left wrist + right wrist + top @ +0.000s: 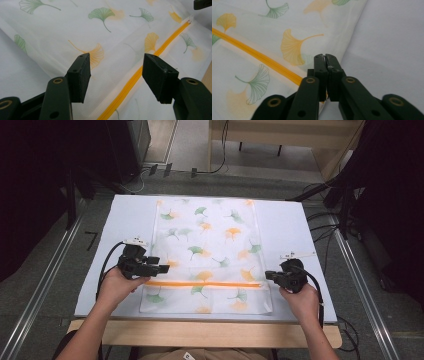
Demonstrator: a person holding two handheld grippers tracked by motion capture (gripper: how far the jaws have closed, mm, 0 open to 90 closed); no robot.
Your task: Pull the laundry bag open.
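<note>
A white mesh bag [210,240] printed with green and orange ginkgo leaves lies flat on the table. An orange zipper [205,284] runs across it near the front edge. My left gripper [165,268] hovers at the zipper's left end, jaws open and wide apart, with the zipper [130,82] passing below the gap and nothing between the pads [82,77]. My right gripper [267,275] is shut at the zipper's right end; in the right gripper view the zipper [262,58] runs under its closed tips [326,58]. Whether they pinch the pull is hidden.
The bag rests on a pale sheet [300,230] that covers the table, with bare margins on both sides. A wooden table edge [200,332] runs along the front. Cables [330,220] and dark equipment stand on the floor beyond.
</note>
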